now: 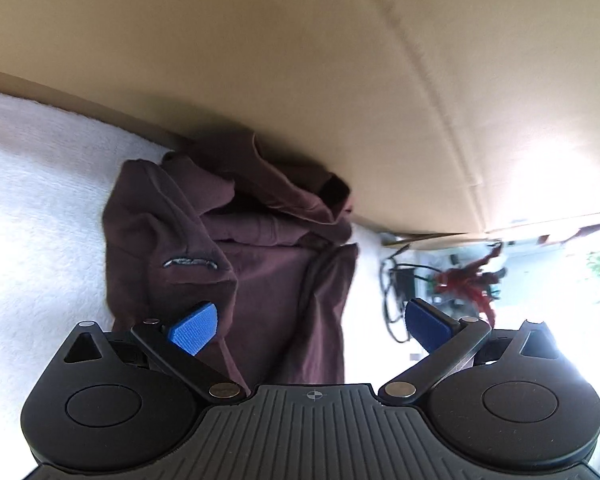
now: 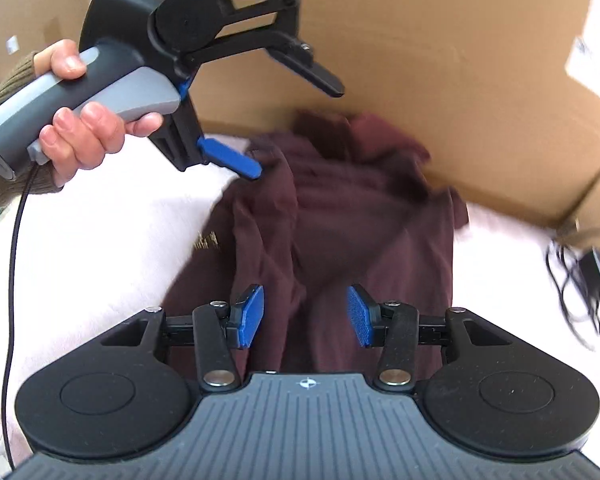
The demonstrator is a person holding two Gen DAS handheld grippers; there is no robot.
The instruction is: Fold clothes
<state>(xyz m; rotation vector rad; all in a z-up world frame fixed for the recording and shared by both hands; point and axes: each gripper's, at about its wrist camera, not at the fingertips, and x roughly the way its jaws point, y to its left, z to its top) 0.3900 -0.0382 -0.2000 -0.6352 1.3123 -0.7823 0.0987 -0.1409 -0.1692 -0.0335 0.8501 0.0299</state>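
Note:
A dark maroon garment [image 1: 268, 264] lies crumpled on a white fluffy cover [image 1: 36, 200], bunched against a cardboard wall. A small stitched mark shows on its left fold. My left gripper [image 1: 310, 326] hovers over the garment's near edge, open wide, with nothing pressed between its blue pads [image 1: 194, 328]. In the right wrist view the same garment [image 2: 360, 220] spreads below my right gripper [image 2: 306, 316], which is open; the cloth lies under the gap and the pads do not press on it. A hand [image 2: 80, 136] holds the left gripper [image 2: 296, 132] open above the garment's far left corner.
A tall cardboard wall [image 2: 440, 40] with a white label [image 2: 596, 64] runs behind the garment. A black charger with a tangled cable [image 2: 592, 276] lies on the white cover [image 2: 100, 240] at the right. The left tool's cord [image 2: 14, 240] hangs at the left.

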